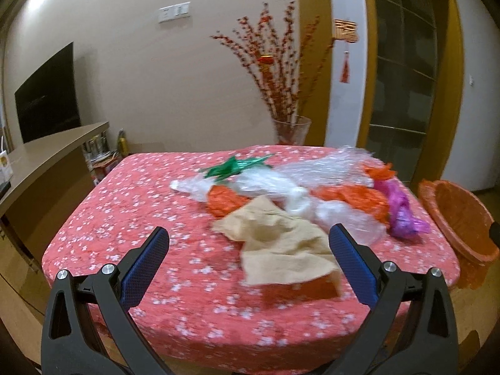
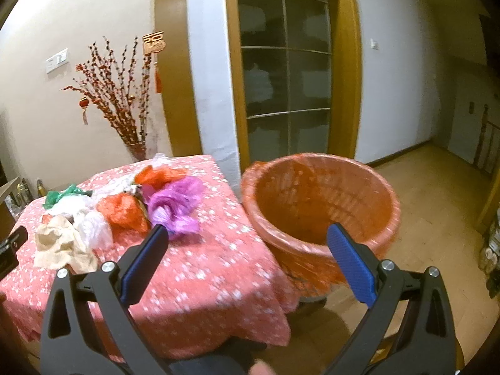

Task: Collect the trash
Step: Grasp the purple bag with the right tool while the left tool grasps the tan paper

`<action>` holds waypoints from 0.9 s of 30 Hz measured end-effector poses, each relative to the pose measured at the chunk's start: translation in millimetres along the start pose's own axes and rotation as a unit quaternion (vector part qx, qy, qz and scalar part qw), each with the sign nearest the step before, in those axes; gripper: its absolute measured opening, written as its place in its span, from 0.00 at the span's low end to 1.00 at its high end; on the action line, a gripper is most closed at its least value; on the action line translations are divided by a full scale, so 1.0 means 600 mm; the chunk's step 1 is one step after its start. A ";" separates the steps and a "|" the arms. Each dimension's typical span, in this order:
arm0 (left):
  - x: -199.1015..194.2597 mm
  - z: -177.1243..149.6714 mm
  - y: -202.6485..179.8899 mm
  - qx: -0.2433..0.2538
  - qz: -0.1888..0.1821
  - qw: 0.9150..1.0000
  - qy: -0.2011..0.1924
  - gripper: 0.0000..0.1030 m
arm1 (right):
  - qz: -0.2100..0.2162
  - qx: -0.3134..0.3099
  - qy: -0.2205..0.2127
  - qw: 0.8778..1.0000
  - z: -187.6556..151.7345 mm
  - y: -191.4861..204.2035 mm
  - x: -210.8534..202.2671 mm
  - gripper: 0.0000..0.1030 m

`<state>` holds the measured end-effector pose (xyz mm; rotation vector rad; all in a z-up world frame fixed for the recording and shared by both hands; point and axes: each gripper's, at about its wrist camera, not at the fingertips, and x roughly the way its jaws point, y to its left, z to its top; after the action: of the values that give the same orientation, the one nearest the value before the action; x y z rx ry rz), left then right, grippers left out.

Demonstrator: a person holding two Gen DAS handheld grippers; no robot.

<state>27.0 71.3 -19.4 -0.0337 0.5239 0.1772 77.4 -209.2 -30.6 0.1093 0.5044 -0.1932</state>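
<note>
Left tongs spread wide, nothing between the pads, held above the near half of the counter. Brown paper lying crumpled just ahead of the tongs, between the two blue pads in the left view; whether touched cannot be told.

Counter covered with a pink cloth with white flowers. Trash heaped on its far right part:
- green bag at the far edge of the heap
- white bags across the middle, touching the green one
- orange bag just behind the brown paper, touching it
- second orange bag further right
- clear film behind, at the back of the heap
- purple bag at the right end, near the counter edge

Right tongs also spread wide, holding nothing, held over the right near corner of the counter. Left pad of the right tongs near the purple bag in the right view, apart from it. Bin standing just beside the counter's right edge, lined in orange, mouth up; no trash seen inside.

Background: vase with red branches behind the counter, glass door to the right, dark screen on a side shelf at left. Both views motion-blurred.
</note>
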 end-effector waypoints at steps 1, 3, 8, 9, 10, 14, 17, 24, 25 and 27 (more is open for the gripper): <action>0.005 0.000 0.005 -0.002 0.004 1.000 0.000 0.98 | 0.007 0.001 0.004 1.000 0.003 -0.001 0.006 0.96; 0.012 0.000 0.012 -0.004 0.009 1.000 0.001 0.98 | 0.029 -0.002 0.013 0.999 0.012 0.013 0.029 0.96; 0.027 -0.002 0.019 -0.004 0.008 1.000 0.004 0.98 | 0.079 -0.001 0.044 0.996 0.030 0.050 0.098 0.83; 0.029 -0.004 0.018 -0.002 0.008 1.000 0.003 0.98 | 0.087 0.000 0.050 0.995 0.031 0.055 0.111 0.79; 0.030 -0.005 0.017 0.001 0.006 1.000 0.003 0.98 | 0.096 0.003 0.060 0.993 0.033 0.065 0.129 0.75; 0.037 -0.011 0.017 0.005 -0.002 1.000 0.008 0.98 | 0.114 0.000 0.096 0.989 0.031 0.091 0.179 0.66; 0.044 -0.015 0.015 0.002 -0.010 1.000 0.014 0.98 | 0.126 -0.002 0.120 0.985 0.025 0.108 0.207 0.63; 0.052 -0.024 0.004 0.014 -0.027 0.999 0.022 0.94 | 0.126 -0.022 0.160 0.979 0.006 0.131 0.251 0.51; 0.054 -0.025 0.002 0.016 -0.029 0.999 0.024 0.93 | 0.126 -0.024 0.167 0.978 0.003 0.132 0.257 0.47; 0.059 -0.027 0.000 0.018 -0.032 0.999 0.028 0.93 | 0.131 -0.029 0.167 0.977 0.000 0.133 0.260 0.41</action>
<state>49.3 75.5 -51.2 -0.0210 0.5819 0.1055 228.3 -155.6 -102.3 0.1502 0.8242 0.1013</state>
